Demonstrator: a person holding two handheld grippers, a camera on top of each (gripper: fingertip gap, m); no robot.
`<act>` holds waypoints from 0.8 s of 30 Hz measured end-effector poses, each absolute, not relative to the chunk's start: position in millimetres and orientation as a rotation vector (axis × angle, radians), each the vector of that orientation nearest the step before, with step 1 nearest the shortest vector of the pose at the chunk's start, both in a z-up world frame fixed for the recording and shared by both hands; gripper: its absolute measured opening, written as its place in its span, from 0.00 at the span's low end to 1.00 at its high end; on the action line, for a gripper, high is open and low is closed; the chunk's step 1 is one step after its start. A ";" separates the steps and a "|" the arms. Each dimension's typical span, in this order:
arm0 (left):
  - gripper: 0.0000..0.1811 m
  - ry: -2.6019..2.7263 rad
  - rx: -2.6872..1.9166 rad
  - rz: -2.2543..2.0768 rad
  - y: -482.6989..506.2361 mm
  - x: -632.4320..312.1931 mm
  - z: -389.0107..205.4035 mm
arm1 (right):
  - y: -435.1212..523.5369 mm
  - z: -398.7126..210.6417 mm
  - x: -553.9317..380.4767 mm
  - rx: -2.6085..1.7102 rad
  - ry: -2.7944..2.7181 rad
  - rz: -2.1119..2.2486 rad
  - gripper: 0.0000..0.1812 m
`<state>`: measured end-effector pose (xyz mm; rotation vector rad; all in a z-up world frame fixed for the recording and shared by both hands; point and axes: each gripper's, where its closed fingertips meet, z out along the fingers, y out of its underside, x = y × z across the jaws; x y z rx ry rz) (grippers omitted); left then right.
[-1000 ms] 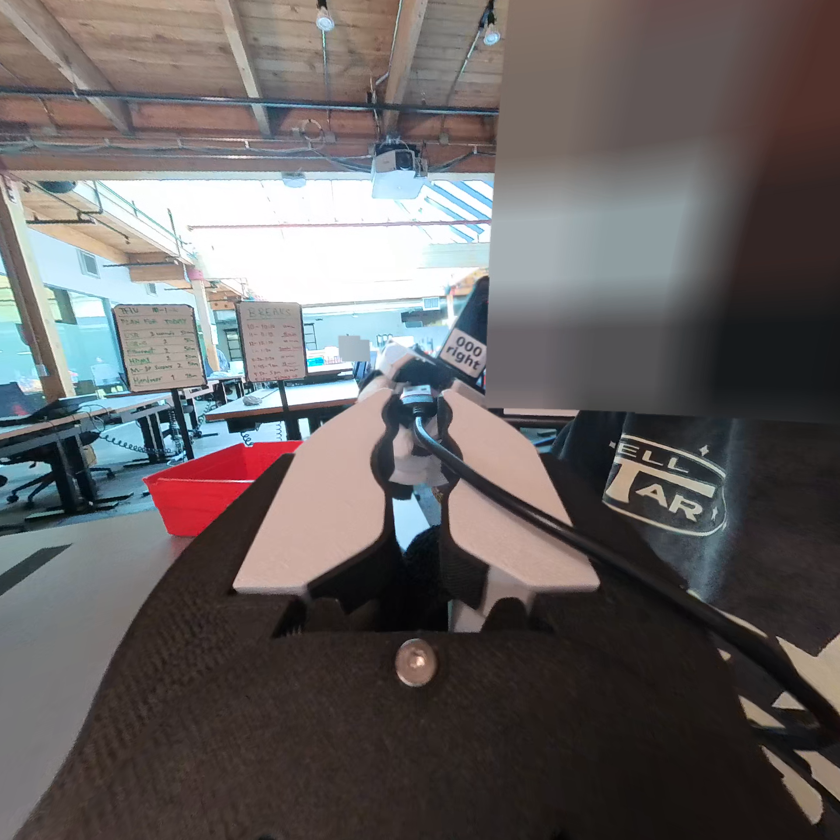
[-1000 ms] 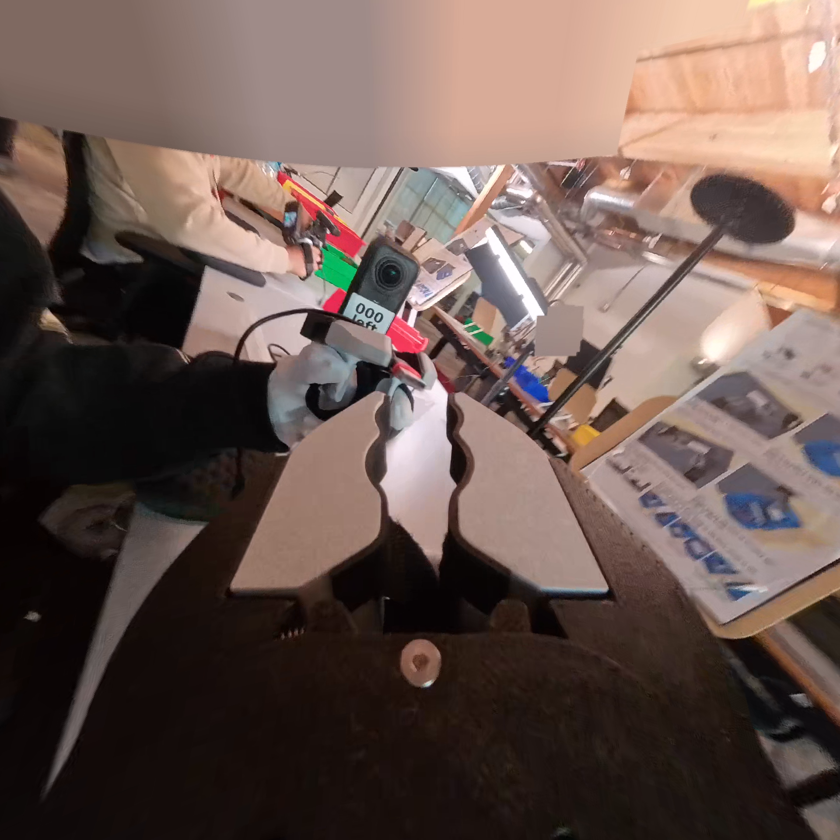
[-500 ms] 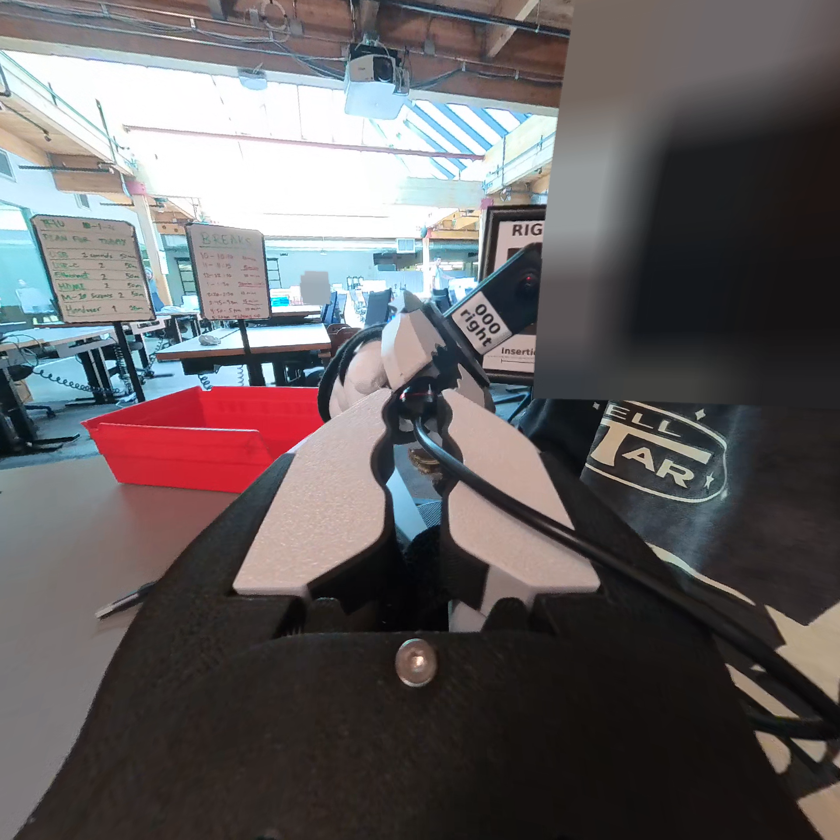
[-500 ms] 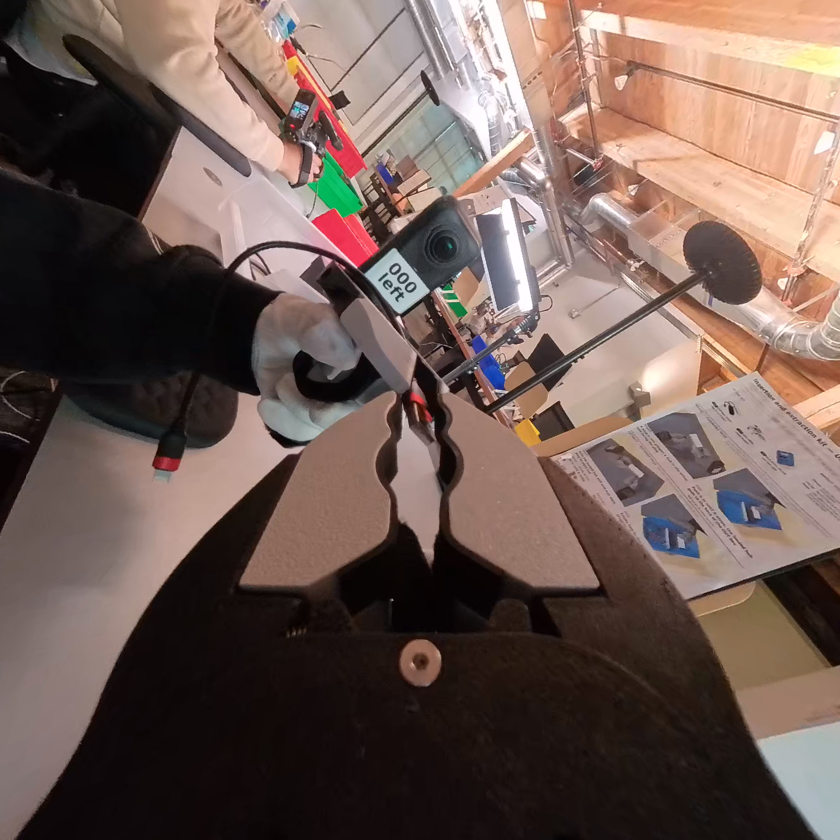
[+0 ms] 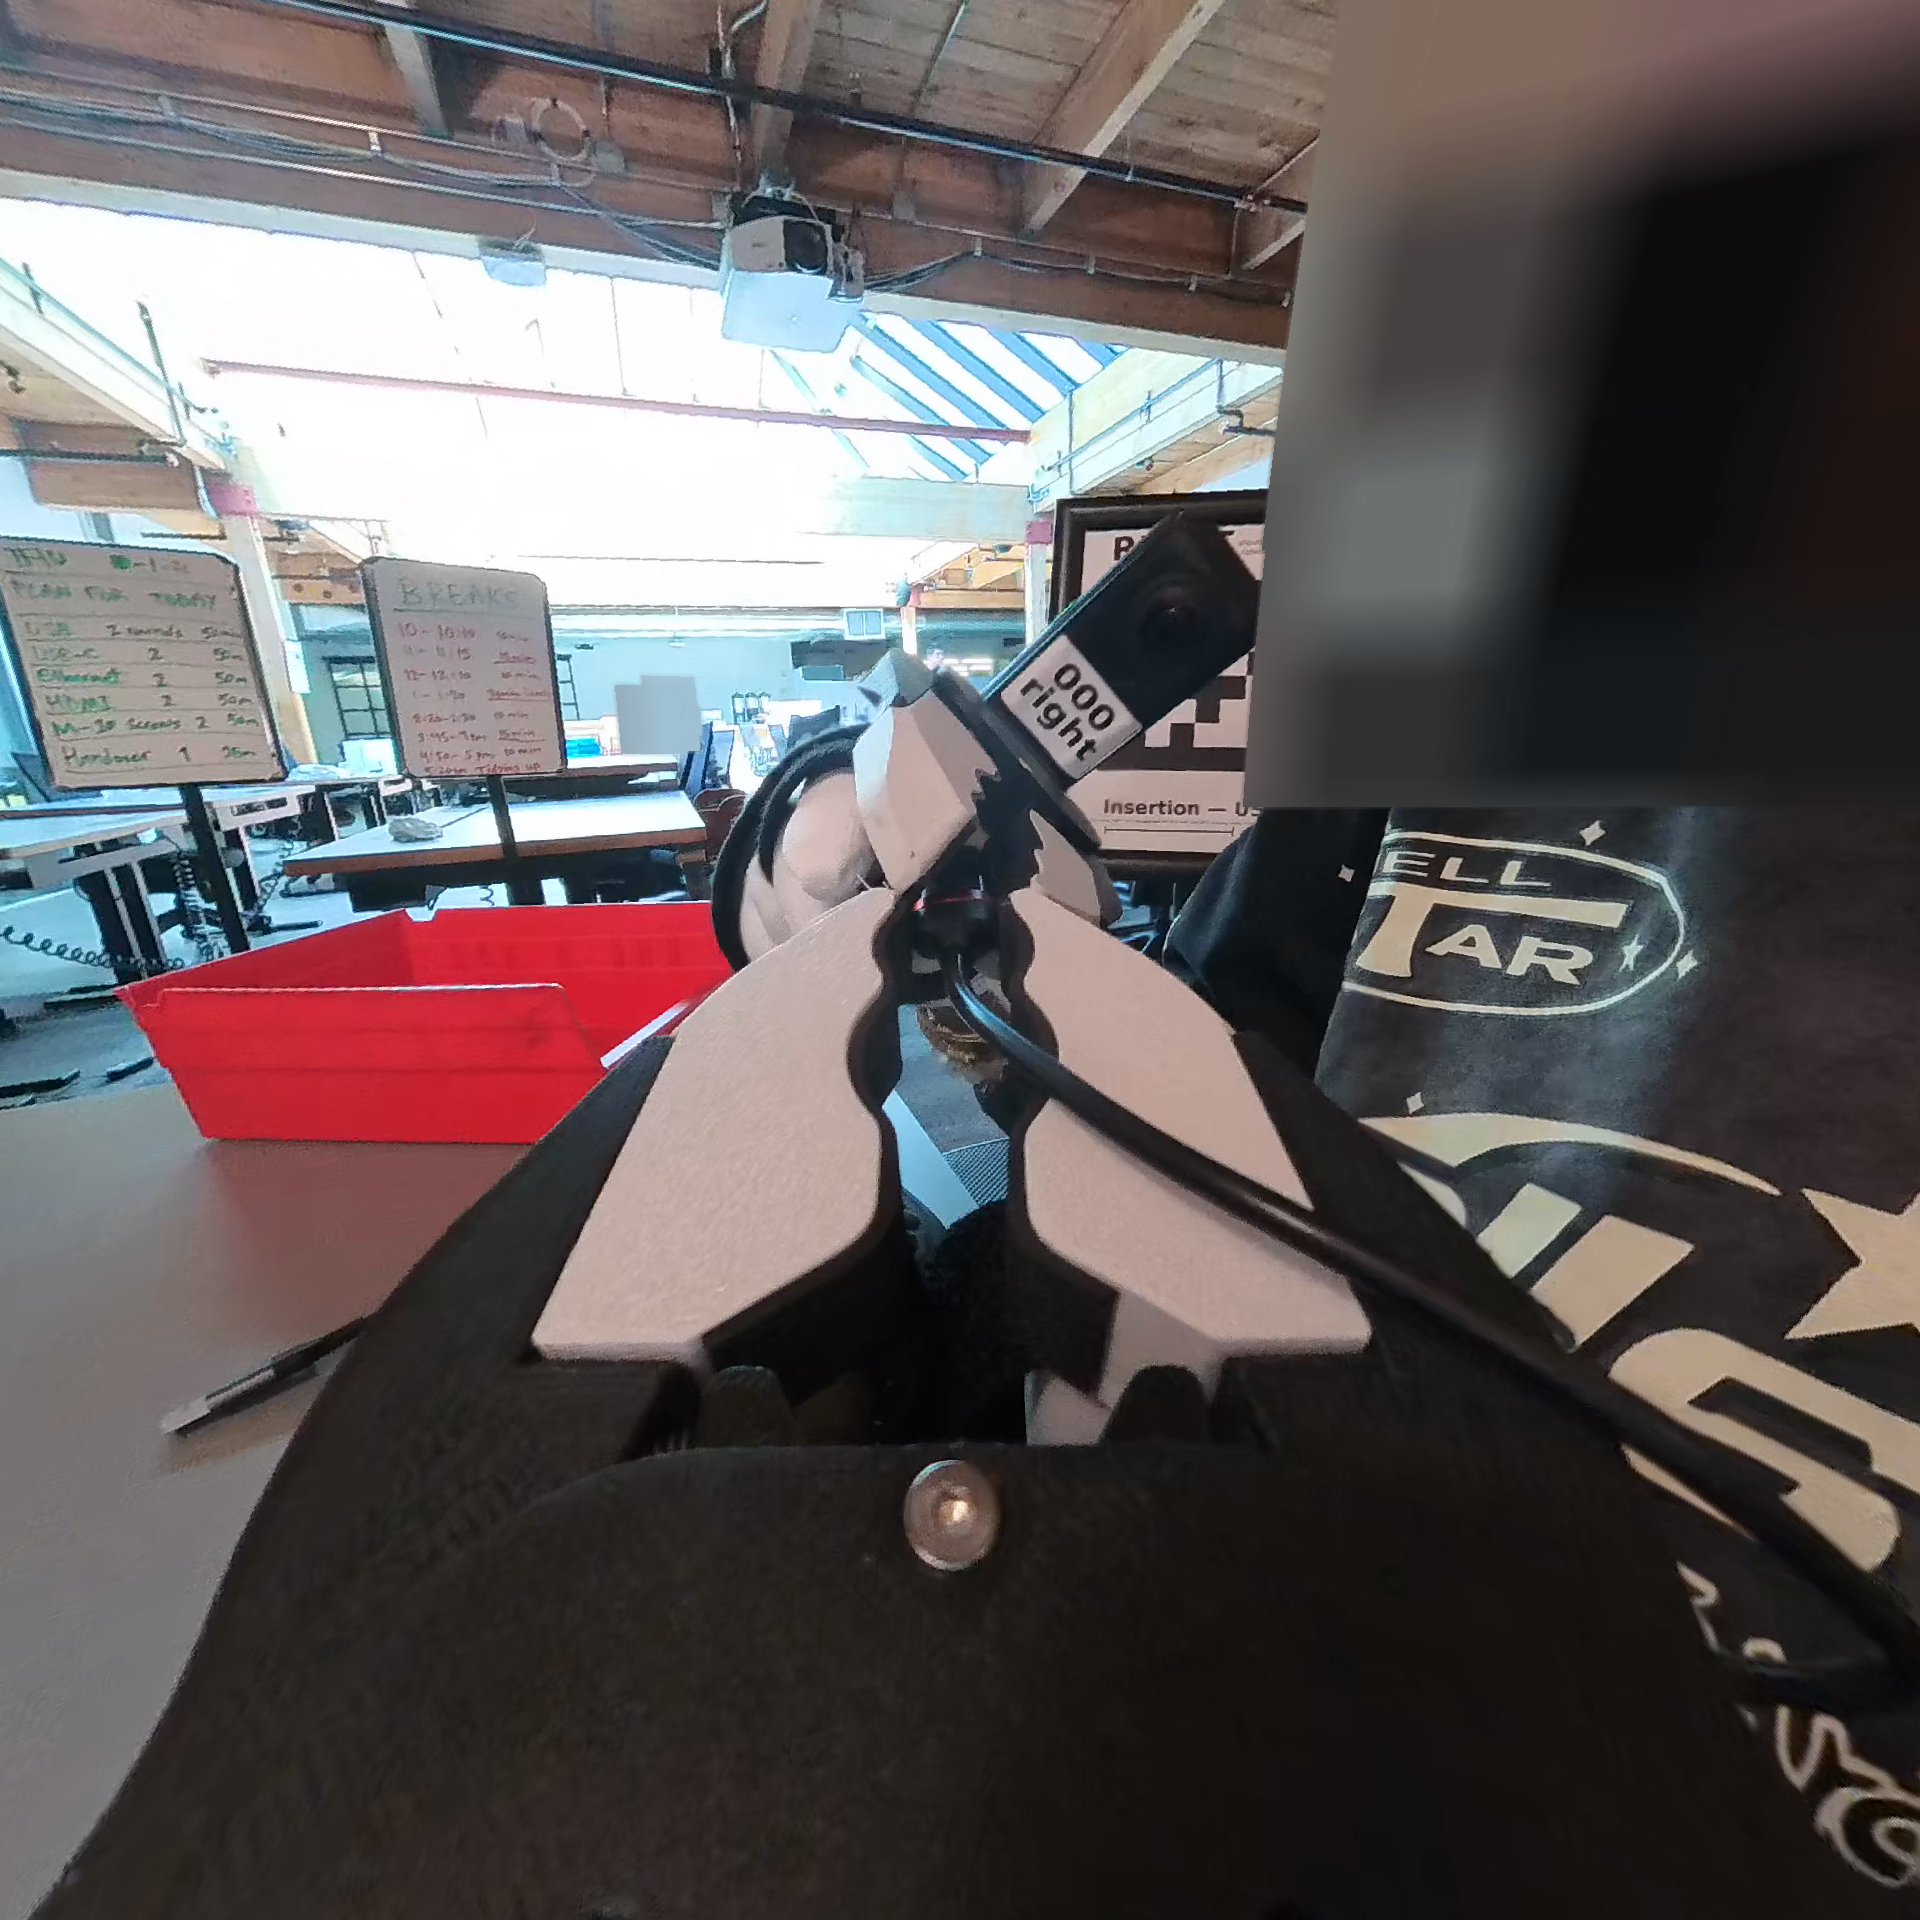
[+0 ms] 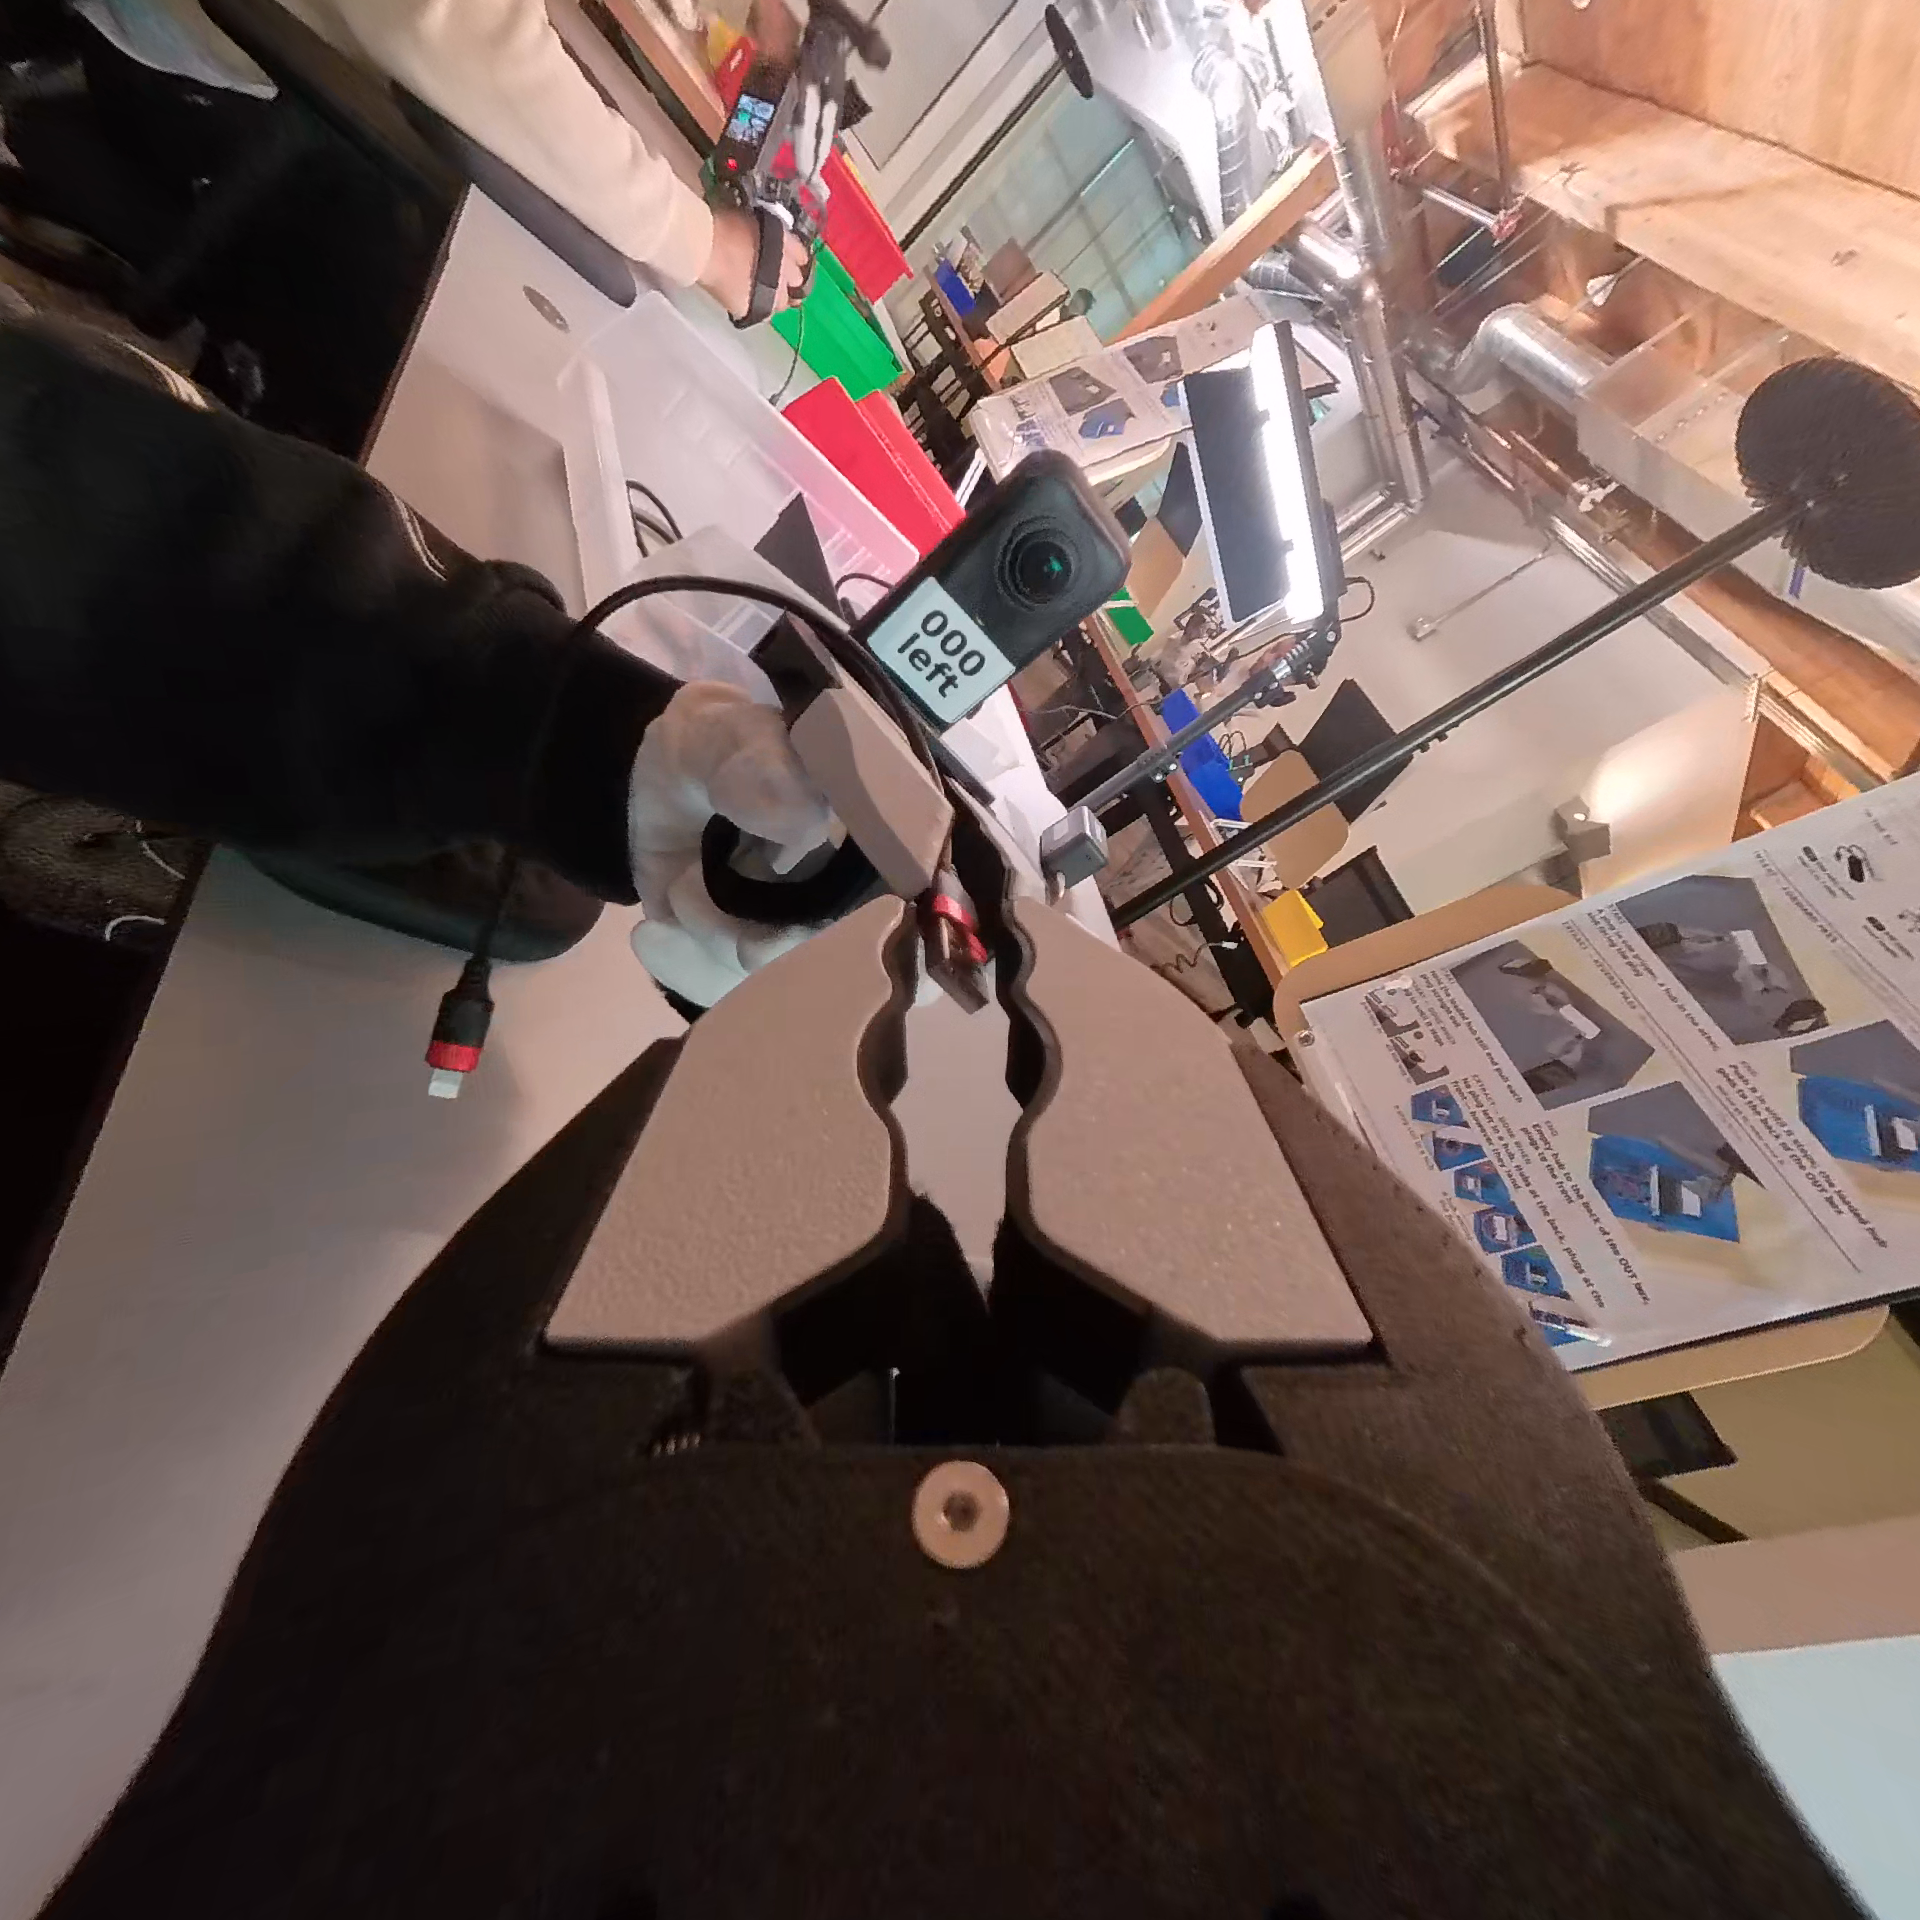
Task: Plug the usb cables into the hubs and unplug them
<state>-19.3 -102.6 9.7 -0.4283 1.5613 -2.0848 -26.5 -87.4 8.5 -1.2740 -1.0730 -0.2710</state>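
Two grippers meet in mid-air: the left gripper (image 5: 951, 935) is clamped on the cable (image 5: 1195, 1153) behind its plug (image 6: 951, 940). The plug is presented between the parted jaws of the right gripper (image 6: 951, 961), in an apparent handover. Closure on the plug is called for next; no hub is visible.

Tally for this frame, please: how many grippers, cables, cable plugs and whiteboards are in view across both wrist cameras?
Grippers: 2, left gripper, right gripper
Cable: 1
Plugs: 2, big plug, small plug
Whiteboards: 2
Total: 7
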 end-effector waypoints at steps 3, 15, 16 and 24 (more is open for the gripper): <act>0.08 1.557 -0.411 -2.084 -101.5 -19.9 7.5 | -86.5 6.0 -26.8 -1.289 -1.084 -0.295 0.08; 0.08 1.544 -0.425 -2.136 -99.9 -20.6 3.0 | -82.1 0.9 -28.2 -1.255 -1.104 -0.345 0.08; 0.08 1.546 -0.430 -2.138 -99.7 -20.4 2.6 | -82.1 0.4 -27.9 -1.256 -1.106 -0.343 0.08; 0.08 1.534 -0.452 -2.124 -98.6 -18.8 1.7 | -81.1 -0.1 -26.1 -1.251 -1.111 -0.375 0.08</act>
